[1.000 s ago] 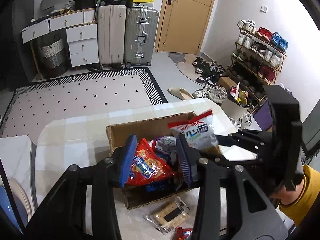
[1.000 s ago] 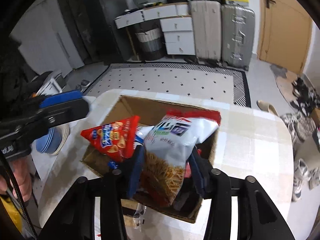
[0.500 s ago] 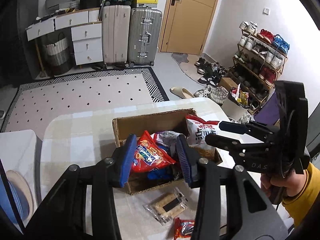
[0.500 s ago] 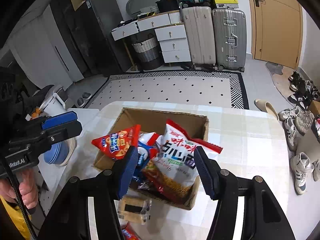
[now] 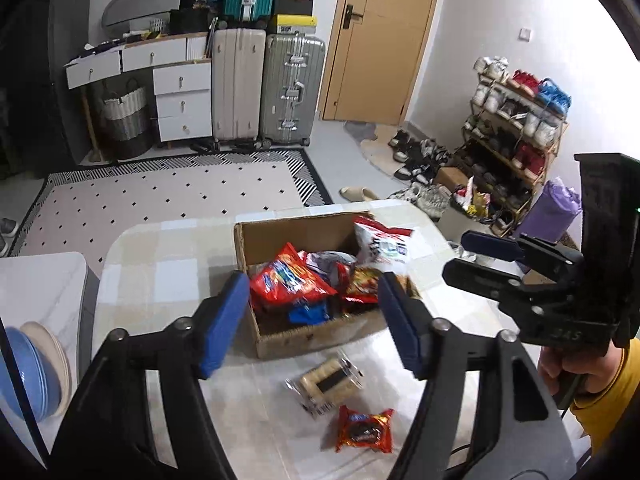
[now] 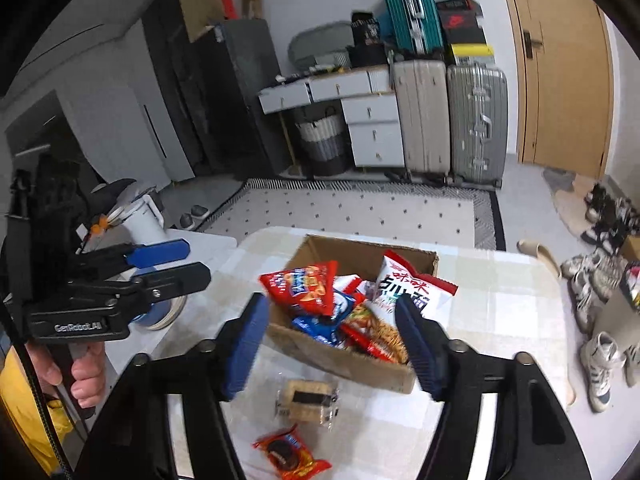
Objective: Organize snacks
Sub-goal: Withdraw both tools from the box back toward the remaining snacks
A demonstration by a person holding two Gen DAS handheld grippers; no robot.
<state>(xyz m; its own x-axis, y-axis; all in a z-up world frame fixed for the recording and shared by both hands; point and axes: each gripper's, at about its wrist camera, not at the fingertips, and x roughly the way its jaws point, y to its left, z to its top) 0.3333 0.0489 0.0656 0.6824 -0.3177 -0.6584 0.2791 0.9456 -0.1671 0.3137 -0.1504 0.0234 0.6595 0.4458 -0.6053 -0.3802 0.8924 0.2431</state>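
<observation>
A cardboard box point(image 5: 280, 236) point(image 6: 344, 360) on the table holds several snack bags: a red chip bag point(image 5: 288, 280) point(image 6: 308, 286) and a white and red bag point(image 5: 384, 242) point(image 6: 408, 288). On the table in front of the box lie a clear cracker pack point(image 5: 326, 384) point(image 6: 306, 398) and a red cookie pack point(image 5: 364, 428) point(image 6: 290, 454). My left gripper point(image 5: 312, 320) is open and empty, above the box's near side. My right gripper point(image 6: 336, 340) is open and empty, above the box's near edge.
The table point(image 5: 160, 272) is pale checked. A blue bowl on a plate point(image 5: 28, 368) sits on a white side surface at left. Suitcases point(image 5: 264, 88), drawers, a door and a shoe rack point(image 5: 516, 136) stand beyond a patterned rug.
My left gripper let go of the red chip bag and my right let go of the white bag; both bags now rest in the box. Both grippers opened and pulled back.
</observation>
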